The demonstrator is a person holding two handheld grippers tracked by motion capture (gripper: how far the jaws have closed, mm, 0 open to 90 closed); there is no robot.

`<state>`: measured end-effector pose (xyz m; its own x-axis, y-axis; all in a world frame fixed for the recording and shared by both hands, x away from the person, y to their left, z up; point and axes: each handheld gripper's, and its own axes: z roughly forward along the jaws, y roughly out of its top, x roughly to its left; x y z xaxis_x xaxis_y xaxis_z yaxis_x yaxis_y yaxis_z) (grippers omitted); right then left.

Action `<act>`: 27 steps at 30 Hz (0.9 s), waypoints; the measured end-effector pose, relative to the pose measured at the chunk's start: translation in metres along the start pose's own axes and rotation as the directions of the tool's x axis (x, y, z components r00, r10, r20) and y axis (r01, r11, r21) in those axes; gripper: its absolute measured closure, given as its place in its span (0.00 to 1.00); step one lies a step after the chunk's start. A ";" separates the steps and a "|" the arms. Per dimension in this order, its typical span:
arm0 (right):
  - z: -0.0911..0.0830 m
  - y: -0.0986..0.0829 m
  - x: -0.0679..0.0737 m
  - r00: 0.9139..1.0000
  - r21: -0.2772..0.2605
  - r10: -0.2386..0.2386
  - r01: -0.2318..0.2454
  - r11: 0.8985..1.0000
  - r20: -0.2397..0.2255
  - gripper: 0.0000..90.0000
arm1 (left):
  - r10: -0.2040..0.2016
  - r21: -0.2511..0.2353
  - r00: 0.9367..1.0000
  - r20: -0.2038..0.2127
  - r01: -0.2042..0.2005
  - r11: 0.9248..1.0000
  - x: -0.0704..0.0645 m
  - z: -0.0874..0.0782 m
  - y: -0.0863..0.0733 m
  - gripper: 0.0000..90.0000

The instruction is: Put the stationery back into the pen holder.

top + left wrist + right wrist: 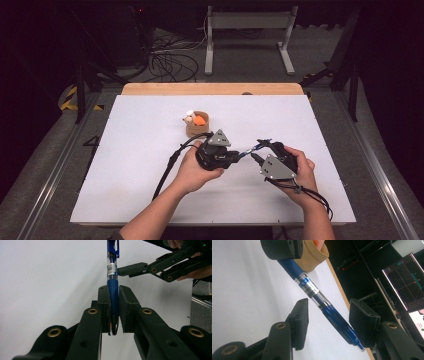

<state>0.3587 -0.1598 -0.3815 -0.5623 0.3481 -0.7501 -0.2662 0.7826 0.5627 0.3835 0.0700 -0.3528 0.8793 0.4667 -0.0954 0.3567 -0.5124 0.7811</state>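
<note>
My left gripper is clamped on the blue pen; right gripper gapes around its clip end (not touching). Closing off-centre could twist it loose onto the counter.

Pen grip: partly hidden between left tool pads.
Pen top: cut off by left gripper view's upper edge.
Cup contents: too small to identify.
</note>
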 end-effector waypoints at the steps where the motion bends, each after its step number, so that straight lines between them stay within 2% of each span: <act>1: 0.001 0.000 0.000 1.000 0.004 -0.017 0.017 1.000 0.003 0.58 | -0.003 -0.005 1.000 0.000 0.003 1.000 0.000 0.000 0.000 0.89; 5: 0.002 0.002 0.003 0.998 0.033 -0.062 0.062 0.998 0.010 0.64 | -0.014 -0.007 1.000 -0.001 0.014 1.000 0.000 0.001 0.000 0.89; 7: 0.003 0.003 0.004 0.994 0.046 -0.105 0.104 0.994 0.016 0.67 | -0.011 -0.008 1.000 0.001 0.011 1.000 0.000 0.000 0.000 0.89; 12: 0.005 0.004 0.008 0.987 0.084 -0.157 0.155 0.984 0.023 0.75 | -0.017 -0.010 1.000 0.004 0.017 1.000 0.000 0.001 0.000 0.89; 16: 0.005 0.003 0.009 0.984 0.098 -0.180 0.177 0.979 0.017 0.79 | -0.023 -0.024 1.000 0.011 0.024 0.999 0.002 -0.001 0.001 0.89; 21: 0.007 0.003 0.012 0.983 0.109 -0.182 0.181 0.977 -0.001 0.83 | -0.035 -0.041 0.999 0.019 0.036 0.999 0.003 -0.003 0.001 0.89; 27: 0.009 0.003 0.016 0.981 0.115 -0.191 0.193 0.974 -0.029 0.88 | -0.022 -0.056 1.000 0.018 0.023 0.998 0.005 -0.007 0.003 0.89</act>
<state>0.3560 -0.1472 -0.3944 -0.5235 0.1768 -0.8335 -0.2783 0.8891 0.3634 0.3867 0.0759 -0.3473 0.8769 0.4646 -0.1234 0.3584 -0.4607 0.8120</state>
